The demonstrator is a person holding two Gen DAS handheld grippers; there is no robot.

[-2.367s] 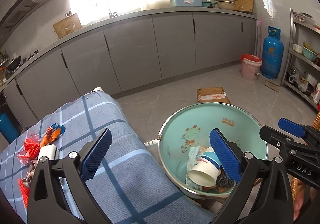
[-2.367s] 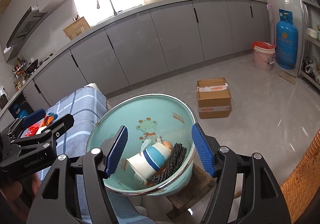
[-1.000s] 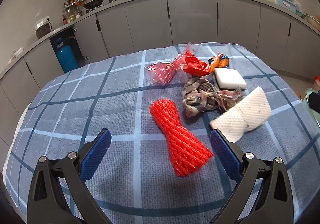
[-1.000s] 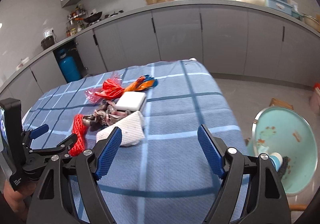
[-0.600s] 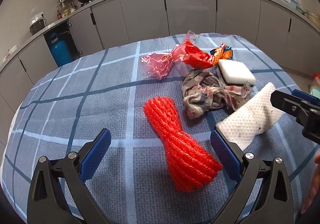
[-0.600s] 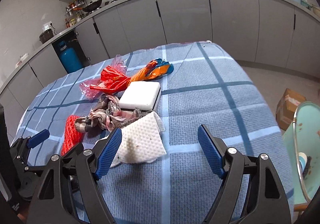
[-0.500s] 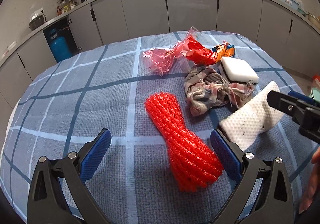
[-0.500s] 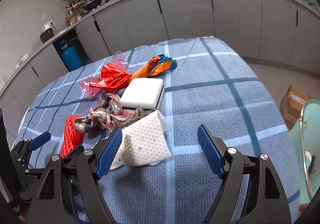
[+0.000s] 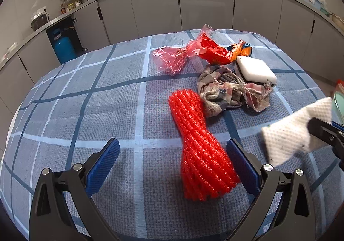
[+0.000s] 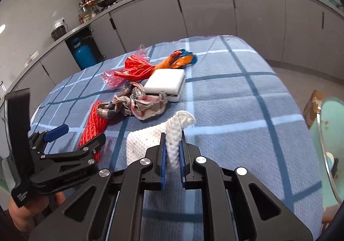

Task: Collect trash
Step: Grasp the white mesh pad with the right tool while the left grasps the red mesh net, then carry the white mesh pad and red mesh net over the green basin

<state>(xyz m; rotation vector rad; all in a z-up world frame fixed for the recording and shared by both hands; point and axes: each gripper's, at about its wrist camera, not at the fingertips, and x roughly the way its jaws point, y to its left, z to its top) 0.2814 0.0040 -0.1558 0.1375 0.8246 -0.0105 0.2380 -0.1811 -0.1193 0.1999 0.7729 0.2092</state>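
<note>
Your right claw [image 10: 172, 156] is clamped on the white dimpled cloth [image 10: 148, 142], which bunches up between the blue pads [image 10: 163, 161] with its loose end drooping toward the bench [image 10: 236, 94] under the blue checked cover. Using that cloth as the landmark: just past it lies the crumpled plaid rag [image 10: 137, 104], and touching the rag's far side sits the white sponge block [image 10: 165, 82]. Beyond the sponge are the red and orange wrappers [image 10: 150, 67]. Left of the cloth lies the red foam net [image 9: 200, 146], and your left claw [image 9: 172, 165] hangs over the net's near end with its jaws wide apart, holding nothing. Right of the cloth, off the bench edge, is the teal basin [image 10: 332, 133].
</note>
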